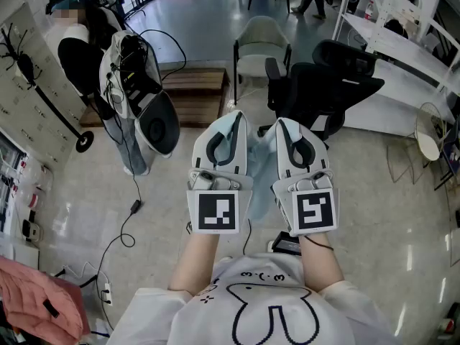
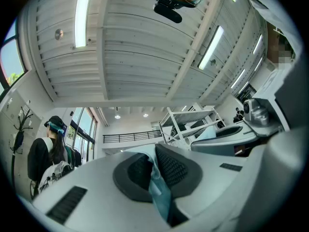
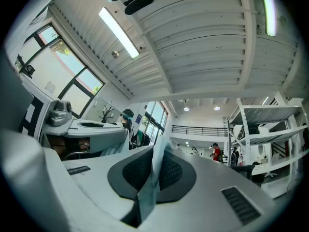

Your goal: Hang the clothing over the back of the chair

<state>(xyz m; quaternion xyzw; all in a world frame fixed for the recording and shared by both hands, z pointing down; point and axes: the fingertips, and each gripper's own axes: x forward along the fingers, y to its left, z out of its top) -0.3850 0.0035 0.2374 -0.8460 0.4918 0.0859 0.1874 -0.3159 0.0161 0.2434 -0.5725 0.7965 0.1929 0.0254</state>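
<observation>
Pale-blue cloth (image 1: 260,155) pinched at two spots: left gripper (image 1: 234,119) and right gripper (image 1: 284,125) both clamped on it, held side by side, raised, likely to keep it spread for draping. Hangs between them, short of black chair (image 1: 323,85).

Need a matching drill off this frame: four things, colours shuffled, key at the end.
Things:
1. garment
2. office chair
3. jacket, bottom left in the head view
4. armchair, at the back

Colours:
A. pink
B. pale grey
C. light blue
D. black

Pairs: 1-C, 2-D, 3-A, 4-B
</observation>
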